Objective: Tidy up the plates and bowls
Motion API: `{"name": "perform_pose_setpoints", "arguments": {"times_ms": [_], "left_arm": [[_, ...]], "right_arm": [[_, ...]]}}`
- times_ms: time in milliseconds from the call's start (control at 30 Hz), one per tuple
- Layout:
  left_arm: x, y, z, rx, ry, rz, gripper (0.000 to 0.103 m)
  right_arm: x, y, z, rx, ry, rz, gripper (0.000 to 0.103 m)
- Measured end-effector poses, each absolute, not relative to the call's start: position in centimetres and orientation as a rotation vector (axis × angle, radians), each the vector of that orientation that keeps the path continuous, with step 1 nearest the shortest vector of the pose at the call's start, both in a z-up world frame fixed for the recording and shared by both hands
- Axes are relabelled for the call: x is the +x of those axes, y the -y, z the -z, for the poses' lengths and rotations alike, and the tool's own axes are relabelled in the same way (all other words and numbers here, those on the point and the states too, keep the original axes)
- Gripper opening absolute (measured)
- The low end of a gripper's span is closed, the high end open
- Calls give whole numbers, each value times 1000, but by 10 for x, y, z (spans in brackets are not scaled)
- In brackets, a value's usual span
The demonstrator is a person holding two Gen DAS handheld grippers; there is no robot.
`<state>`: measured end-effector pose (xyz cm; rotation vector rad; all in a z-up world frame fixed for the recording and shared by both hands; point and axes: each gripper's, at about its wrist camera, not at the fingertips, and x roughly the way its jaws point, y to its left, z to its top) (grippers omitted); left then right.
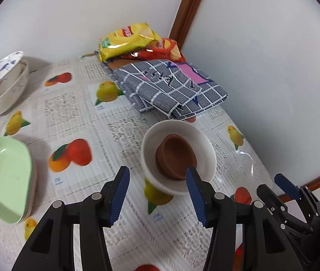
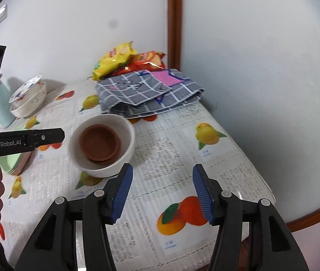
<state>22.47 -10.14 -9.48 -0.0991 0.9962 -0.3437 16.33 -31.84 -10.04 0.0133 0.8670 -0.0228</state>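
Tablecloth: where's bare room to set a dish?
Free: the tablecloth right of the white bowl, and between that bowl and the green dishes. Crowded: back corner with folded cloth and snack bags.

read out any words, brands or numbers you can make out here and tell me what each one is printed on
"GenRobot.AI": white letters on the left gripper's black arm, right wrist view.
Yellow snack bag: red logo, too blurred to read.
Red snack bag: logo too blurred to read.
Tablecloth: small captions under the fruit pictures, too small to read.
Checked cloth: dark marks, not legible.
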Motion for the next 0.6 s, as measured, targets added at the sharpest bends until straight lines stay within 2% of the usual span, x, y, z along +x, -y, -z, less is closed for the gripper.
{"name": "perform_pose_setpoints", "arguments": {"times_ms": [300, 600], "left_arm": [[178, 68, 72, -119, -865, 345, 50], [154, 62, 66, -93, -877, 347, 50]], "right_arm": [[136, 308, 82, 45, -813, 40, 55], [119, 294, 78, 28, -840, 1, 55]]}}
